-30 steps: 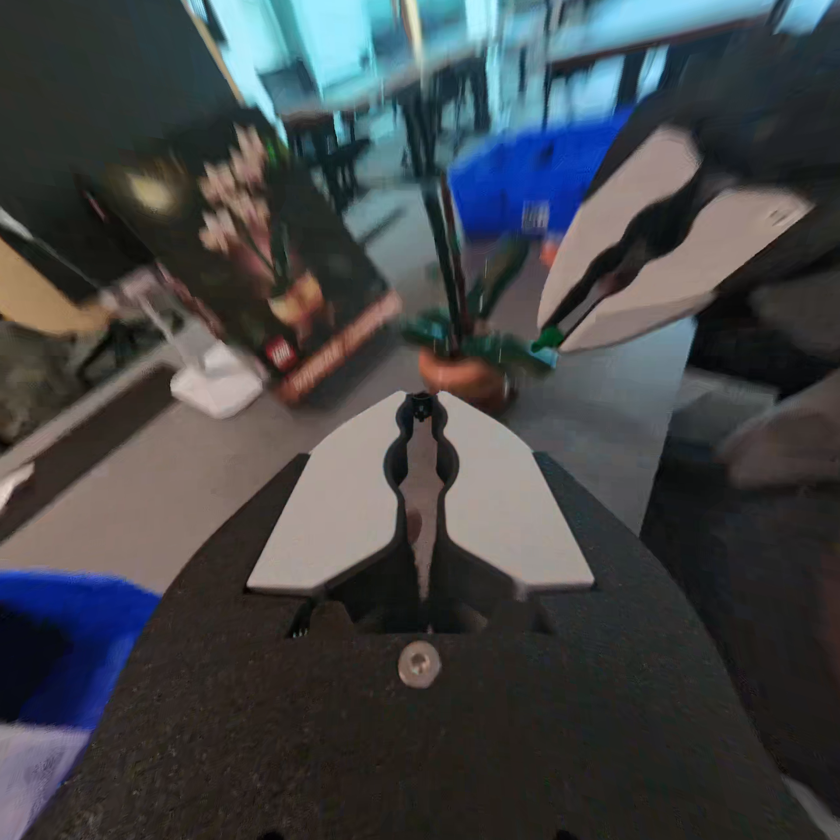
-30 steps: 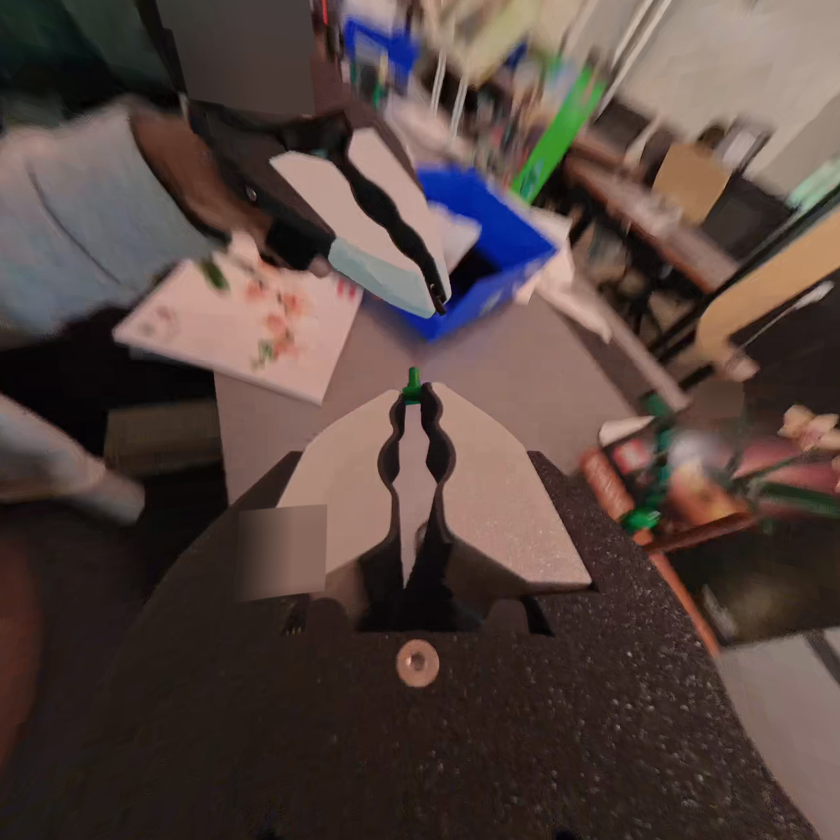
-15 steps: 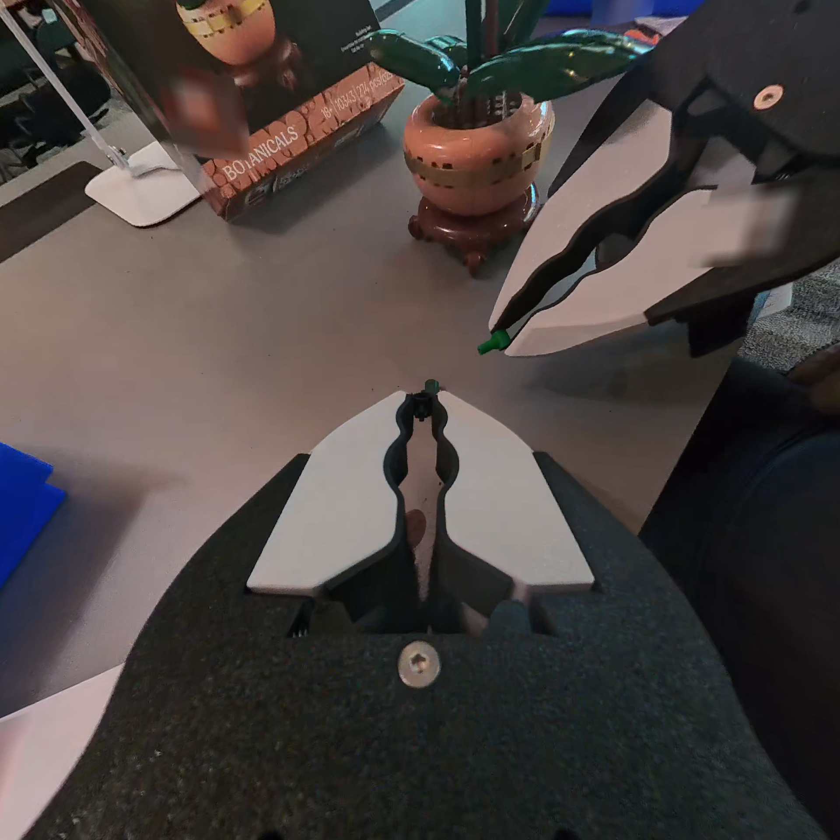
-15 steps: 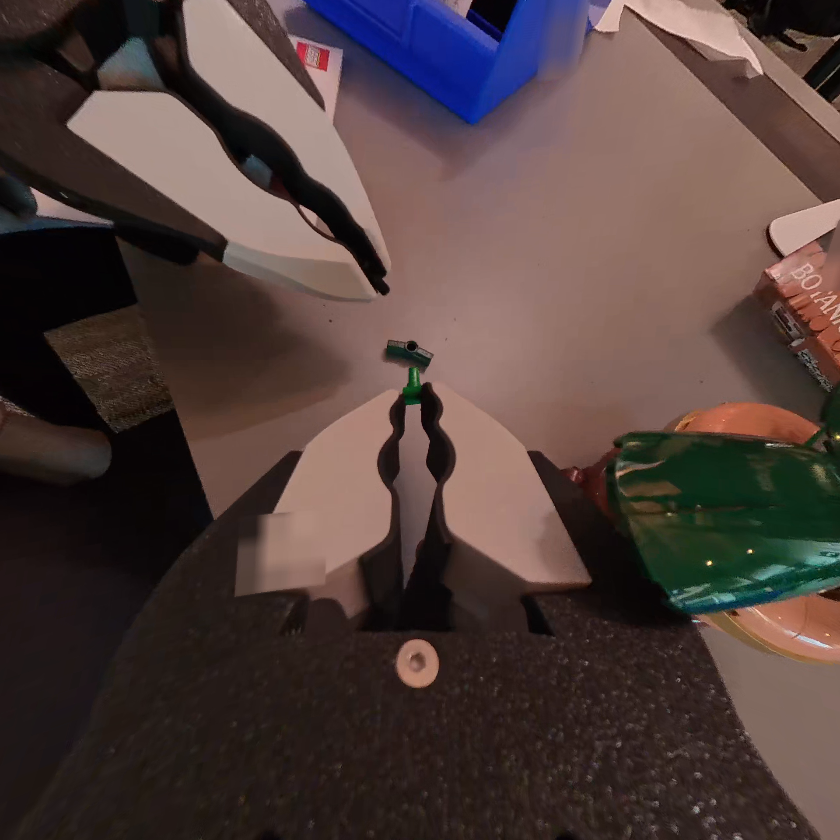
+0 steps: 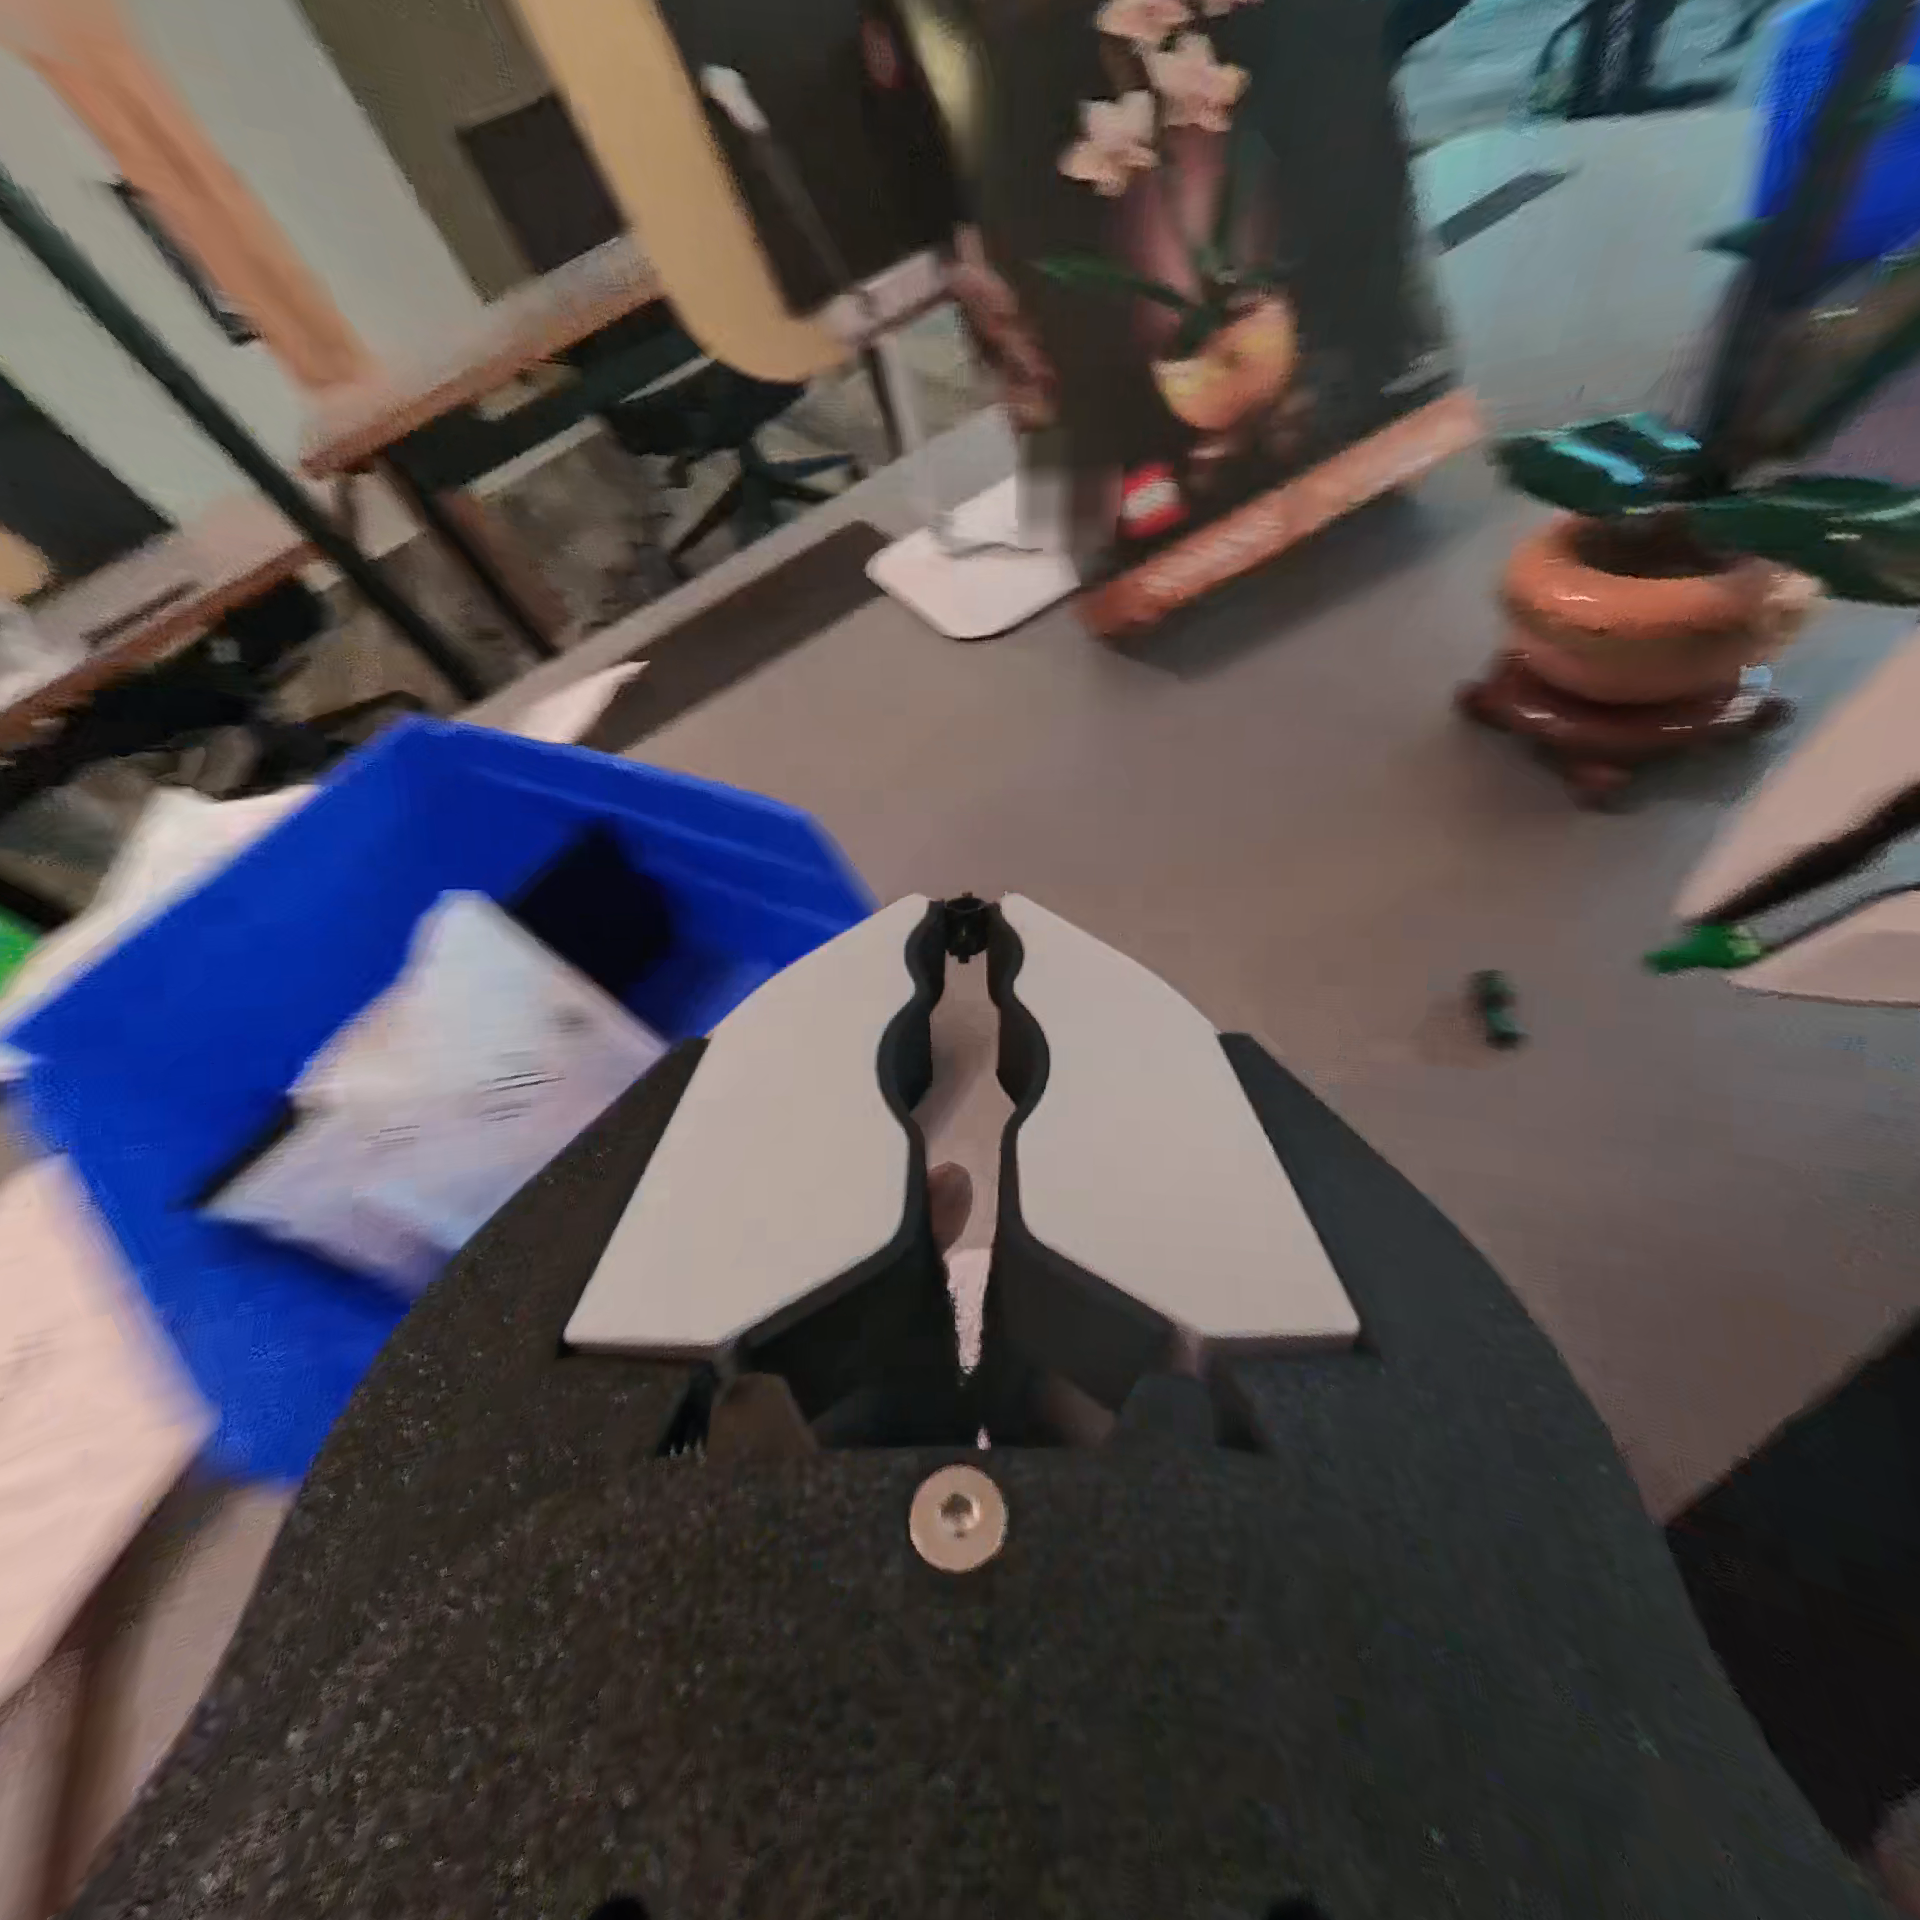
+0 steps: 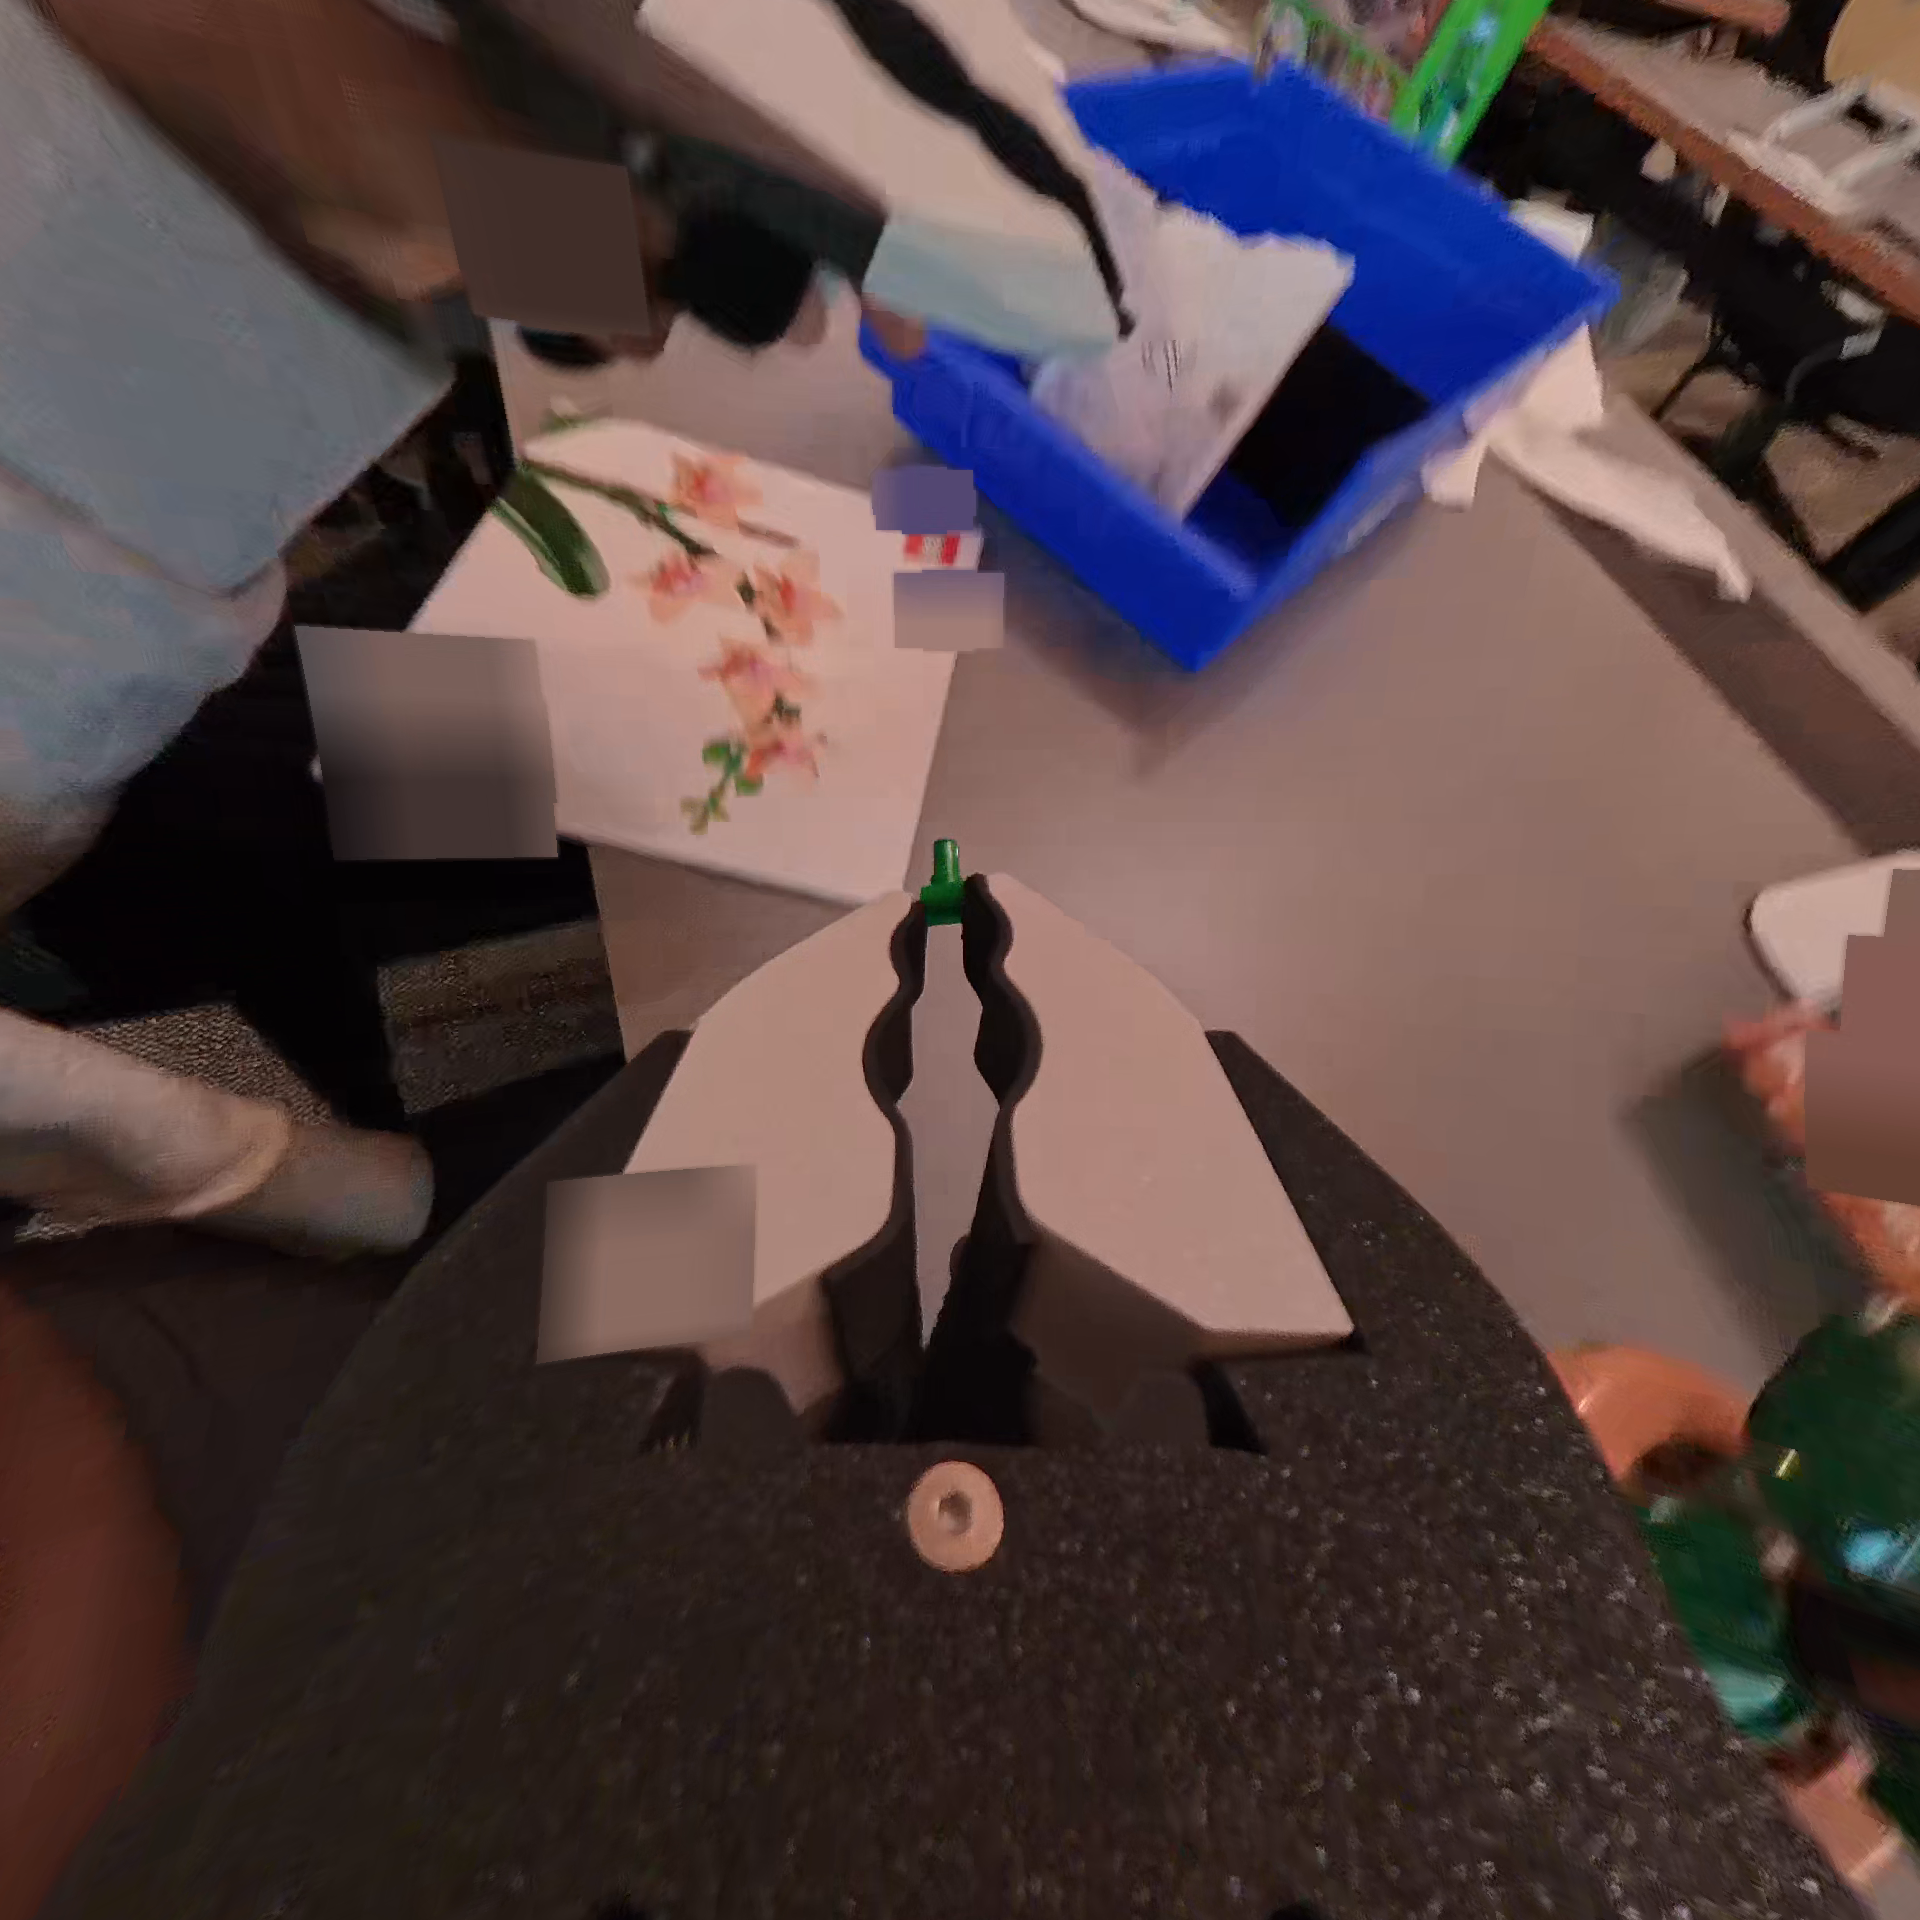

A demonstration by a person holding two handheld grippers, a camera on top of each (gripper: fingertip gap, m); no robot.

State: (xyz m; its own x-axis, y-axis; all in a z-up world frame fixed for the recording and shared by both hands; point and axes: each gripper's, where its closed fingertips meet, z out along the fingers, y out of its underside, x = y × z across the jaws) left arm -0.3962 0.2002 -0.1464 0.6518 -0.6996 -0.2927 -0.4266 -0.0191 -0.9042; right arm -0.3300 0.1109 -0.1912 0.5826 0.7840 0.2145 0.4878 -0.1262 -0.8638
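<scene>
My left gripper (image 5: 964, 920) is shut with a tiny black piece (image 5: 966, 928) pinched at its tips. It hangs over the grey table (image 5: 1195, 790) by the near right corner of a blue bin (image 5: 436, 831). In the right wrist view it shows blurred above that bin (image 6: 1195, 208). My right gripper (image 6: 943, 902) is shut on a small bright green peg (image 6: 943, 878) above the table's near edge. Its tip and peg also show at the right edge of the left wrist view (image 5: 1704, 948). A small dark green piece (image 5: 1496, 1006) lies loose on the table beside it.
A brick-built plant in a terracotta pot (image 5: 1652, 613) stands at the back right, also low right in the right wrist view (image 6: 1662, 1423). A tall dark box (image 5: 1226, 312) stands behind. White bags (image 5: 436, 1070) lie in the bin. A flower booklet (image 6: 707, 644) lies near a person's sleeve (image 6: 156, 343). The gap from one gripper's tips to the other's is roughly 12 cm.
My left gripper has swung left and up, from near the pot and the loose piece to the blue bin. My right gripper has pulled back and up, peg still held. The dark green piece stays down.
</scene>
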